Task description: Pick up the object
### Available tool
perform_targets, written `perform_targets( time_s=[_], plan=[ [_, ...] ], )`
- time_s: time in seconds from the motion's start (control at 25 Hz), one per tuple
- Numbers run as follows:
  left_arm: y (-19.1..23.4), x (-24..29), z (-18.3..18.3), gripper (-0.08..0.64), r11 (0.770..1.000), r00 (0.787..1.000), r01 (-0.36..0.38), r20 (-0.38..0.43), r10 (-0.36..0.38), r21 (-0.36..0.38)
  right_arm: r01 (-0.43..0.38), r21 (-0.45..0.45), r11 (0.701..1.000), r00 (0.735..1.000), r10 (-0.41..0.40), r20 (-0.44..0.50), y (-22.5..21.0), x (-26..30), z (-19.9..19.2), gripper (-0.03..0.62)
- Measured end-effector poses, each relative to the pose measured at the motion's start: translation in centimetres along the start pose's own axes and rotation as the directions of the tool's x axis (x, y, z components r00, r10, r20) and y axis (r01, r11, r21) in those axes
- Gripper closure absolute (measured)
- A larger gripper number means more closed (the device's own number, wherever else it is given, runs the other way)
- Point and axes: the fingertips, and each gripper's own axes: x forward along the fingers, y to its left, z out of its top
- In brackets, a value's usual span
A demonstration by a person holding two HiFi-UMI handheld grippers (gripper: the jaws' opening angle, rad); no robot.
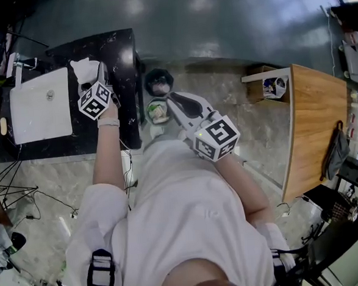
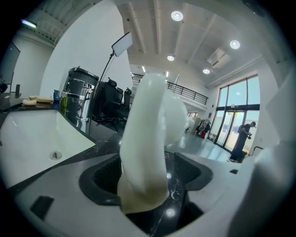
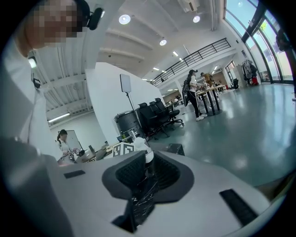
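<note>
Object, one, white, between parted jaws of left tool

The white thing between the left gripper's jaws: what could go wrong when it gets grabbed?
1. The white thing stands tall and leaning between the left gripper's open jaws, closer to one pad, so closing might tip it over rather than pinch it.
2. It sits on the black counter right beside the sink, so a bump could knock it in.

Glossy black veined counter, smooth white object, wooden table
</note>
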Motion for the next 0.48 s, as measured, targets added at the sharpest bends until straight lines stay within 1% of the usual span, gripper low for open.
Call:
perform_targets(
  time_s=[0.12,0.24,0.48],
  plan=[
    [0.1,0.7,-0.2,0.219,1.000,1.000,-0.007,-0.005,0.007,-0.004,0.022,0.007,1.000,1.000,-0.022,-0.004,-0.4,-0.4,-0.3,0.525],
    [0.2,1.1,0.4,0.219,1.000,1.000,-0.019,0.003,0.019,0.004,0.040,0.016,0.999,0.999,-0.040,-0.008,-0.9,-0.5,-0.3,0.525],
    [0.8,2.1,0.5,0.225,1.000,1.000,-0.016,0.022,0.016,-0.009,0.074,0.027,0.997,0.997,-0.074,-0.012,-1.7,-0.9,-0.8,0.525]
  ],
)
